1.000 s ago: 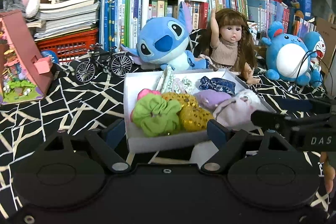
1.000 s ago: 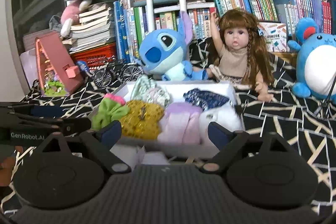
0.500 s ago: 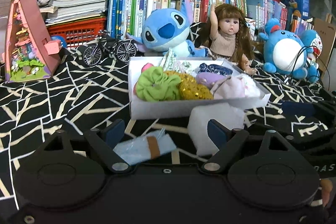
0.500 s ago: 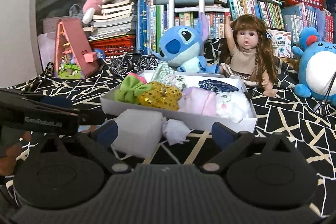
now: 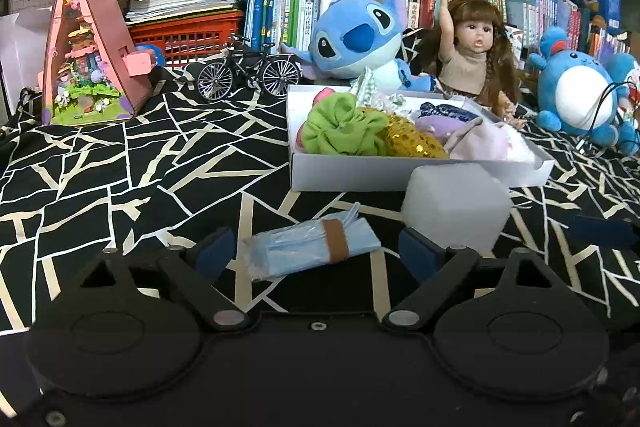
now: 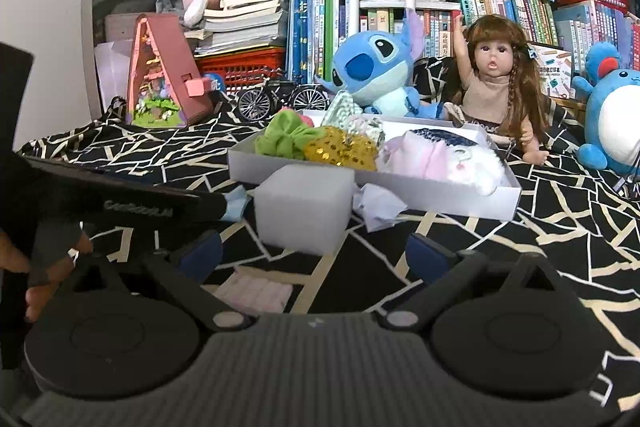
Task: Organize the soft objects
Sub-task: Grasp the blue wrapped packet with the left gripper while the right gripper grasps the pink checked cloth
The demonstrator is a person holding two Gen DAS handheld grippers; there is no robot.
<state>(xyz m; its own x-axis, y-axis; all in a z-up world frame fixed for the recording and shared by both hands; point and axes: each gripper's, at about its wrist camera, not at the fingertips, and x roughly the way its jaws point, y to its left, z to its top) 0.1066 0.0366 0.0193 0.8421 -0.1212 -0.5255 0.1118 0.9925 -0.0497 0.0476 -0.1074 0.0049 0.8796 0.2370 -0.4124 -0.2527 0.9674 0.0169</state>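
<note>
Black-and-cream cracked-pattern cloth (image 5: 120,187) covers the whole surface, and a shallow white cardboard box (image 5: 344,179) sits right of centre in the left wrist view, filled with soft things: a green fabric scrunchie (image 5: 344,129) at its left, a gold sequinned scrunchie (image 5: 416,143) beside it, then pale pink and lilac cloth pieces (image 5: 476,143). Just in front of the box stands a white foam cube (image 5: 456,211), touching or nearly touching the box's front wall. A folded light-blue face mask pack with a brown band (image 5: 312,247) lies low in the frame, between the spread fingers of the left gripper (image 5: 316,253); its jaws have just been opening, and the pads do not press on the pack. In the right wrist view the right gripper (image 6: 316,253) also has its jaws wide apart, having just been opening, with the foam cube (image 6: 304,211) ahead of them and a pale pink knitted cloth (image 6: 256,293) on the cloth between them, not pinched. A crumpled white paper scrap (image 6: 380,205) lies against the box front (image 6: 440,195). Behind, in the upper middle, sit a blue plush alien toy (image 6: 372,67) and a long-haired doll (image 6: 496,83).
</note>
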